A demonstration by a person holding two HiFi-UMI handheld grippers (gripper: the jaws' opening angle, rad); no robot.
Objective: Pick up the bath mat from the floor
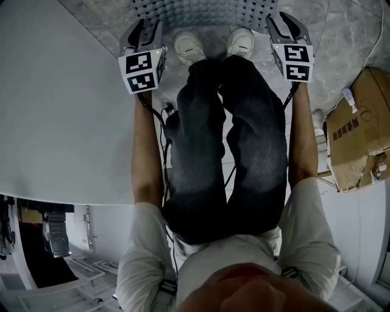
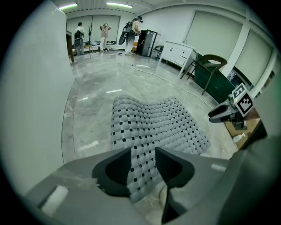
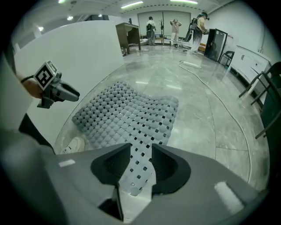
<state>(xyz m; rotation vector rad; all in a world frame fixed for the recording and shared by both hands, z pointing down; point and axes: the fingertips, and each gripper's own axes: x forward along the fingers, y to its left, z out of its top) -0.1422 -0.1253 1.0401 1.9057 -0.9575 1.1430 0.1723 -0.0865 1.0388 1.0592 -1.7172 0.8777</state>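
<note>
The grey bath mat (image 1: 201,12), studded and full of square holes, lies rumpled on the marble floor in front of the person's white shoes (image 1: 190,46). My left gripper (image 1: 139,31) is down at its near left corner and my right gripper (image 1: 286,24) at its near right corner. In the left gripper view, a strip of mat (image 2: 153,123) runs face-up through the gap of the left gripper (image 2: 144,165), whose jaws stand apart. The right gripper (image 3: 140,165) is the same, with the mat (image 3: 127,114) corner lying loose in its gap.
A large white panel (image 1: 61,103) stands close on the left. A cardboard box (image 1: 359,128) sits on the right. Farther off are a green chair (image 2: 215,74), a white cabinet (image 2: 178,52), a hose (image 3: 210,88) on the floor and several people at the back of the room.
</note>
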